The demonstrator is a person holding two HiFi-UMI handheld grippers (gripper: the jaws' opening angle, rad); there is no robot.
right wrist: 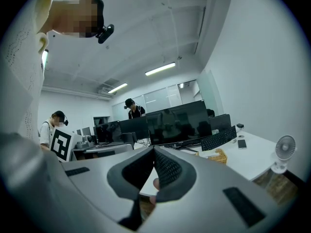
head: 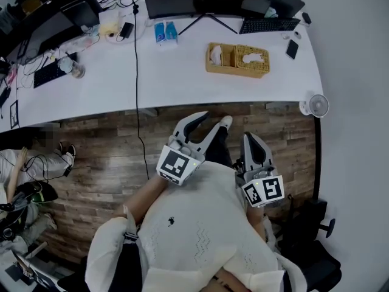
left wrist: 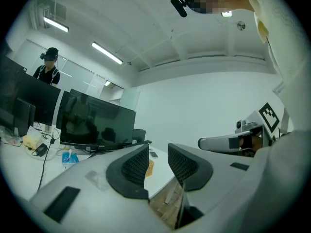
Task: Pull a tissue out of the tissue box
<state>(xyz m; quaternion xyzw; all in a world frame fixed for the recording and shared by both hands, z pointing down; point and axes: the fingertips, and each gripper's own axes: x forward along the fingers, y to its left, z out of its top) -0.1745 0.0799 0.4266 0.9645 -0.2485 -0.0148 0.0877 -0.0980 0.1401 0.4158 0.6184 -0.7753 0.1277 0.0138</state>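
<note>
The wicker tissue box (head: 237,60) sits on the white table (head: 182,78) toward its far right, with white tissue (head: 250,58) poking from the top. Both grippers hang over the person's lap, well short of the table and the box. My left gripper (head: 205,126) has its jaws a little apart with nothing between them; in the left gripper view a sliver of the box (left wrist: 150,167) shows through the gap of that gripper (left wrist: 158,165). My right gripper (head: 250,140) has its jaws closed together at the tips (right wrist: 154,154) and empty. The box (right wrist: 221,155) lies far off to its right.
Monitors (head: 200,2), a keyboard (head: 269,24), a phone (head: 292,48) and blue packets (head: 165,32) stand behind and beside the box. A black cable (head: 136,72) hangs over the table's near edge. A small white fan (head: 317,105) sits at the right corner. Another person (head: 24,163) sits at the left.
</note>
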